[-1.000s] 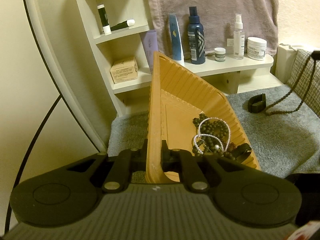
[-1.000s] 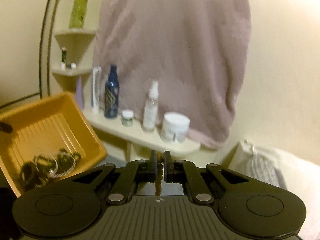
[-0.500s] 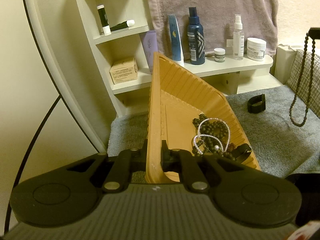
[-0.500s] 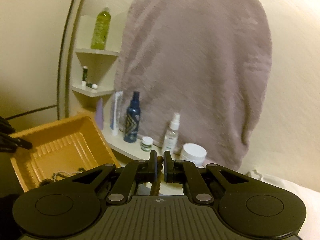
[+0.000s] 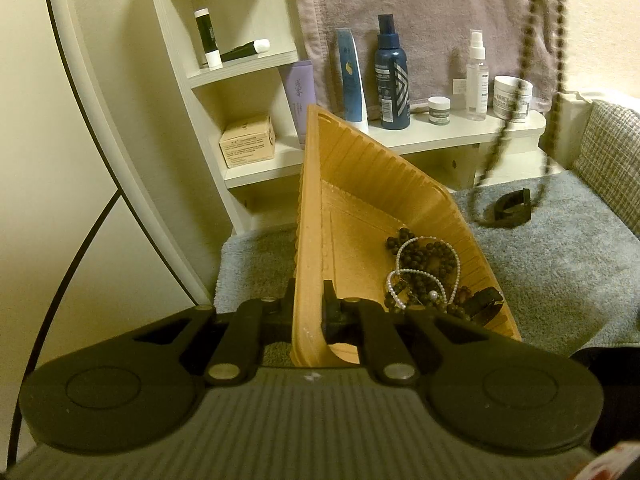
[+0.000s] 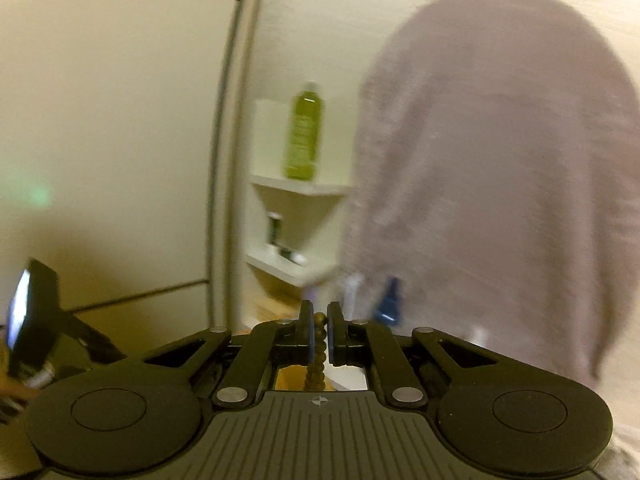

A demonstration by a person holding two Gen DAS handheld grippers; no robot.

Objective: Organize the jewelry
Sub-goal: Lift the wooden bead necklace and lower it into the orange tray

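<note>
Orange tray (image 5: 352, 184) stays clamped, tilted, in my left gripper (image 5: 309, 312); right gripper (image 6: 319, 334) pinches the necklace (image 5: 532, 80). I'd lower its swinging tail into the tray slowly.

There is one orange tray (image 5: 360, 184). One white pearl string (image 5: 416, 276) lies in it with dark bead strings, too tangled to count. One long bead chain (image 5: 558, 40) hangs. On the shelf (image 5: 440, 136) stand one blue bottle (image 5: 392, 76), one clear spray bottle (image 5: 477, 76), two white jars (image 5: 512, 98) and two tubes (image 5: 352, 76). One box (image 5: 248, 146) sits lower.

Open grey mat (image 5: 560, 264) beside tilted tray (image 5: 360, 184).
</note>
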